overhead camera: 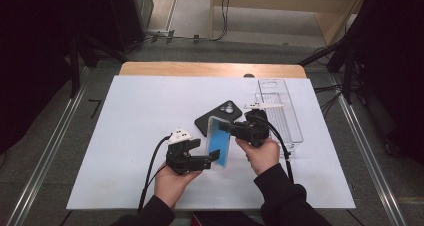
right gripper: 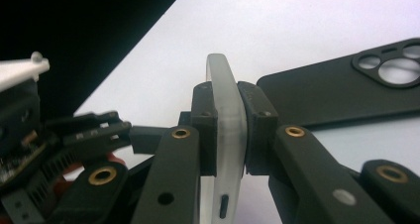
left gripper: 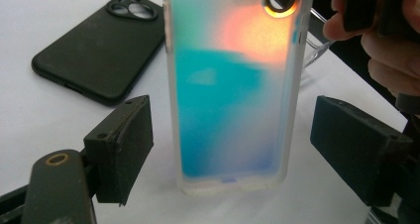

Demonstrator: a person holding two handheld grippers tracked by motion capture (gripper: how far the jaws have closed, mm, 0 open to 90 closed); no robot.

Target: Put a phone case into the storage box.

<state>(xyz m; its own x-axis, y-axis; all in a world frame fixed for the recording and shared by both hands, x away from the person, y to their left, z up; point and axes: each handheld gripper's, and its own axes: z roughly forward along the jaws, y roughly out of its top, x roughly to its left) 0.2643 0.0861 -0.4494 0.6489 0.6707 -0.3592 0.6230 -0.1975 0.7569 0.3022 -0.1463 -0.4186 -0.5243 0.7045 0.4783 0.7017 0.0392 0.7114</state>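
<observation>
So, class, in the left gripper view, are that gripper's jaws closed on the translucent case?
No, the left gripper stands open, with gaps either side of the translucent case.

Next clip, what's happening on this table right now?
A person works with two hand-held grippers over a white table. The right hand-held gripper is clamped on the upper end of a translucent frosted phone case with a blue and orange tint, holding it upright. The left hand-held gripper is open, its jaws on either side of the case's lower end without touching. A black phone case lies flat behind, beside a clear plastic tray.
</observation>
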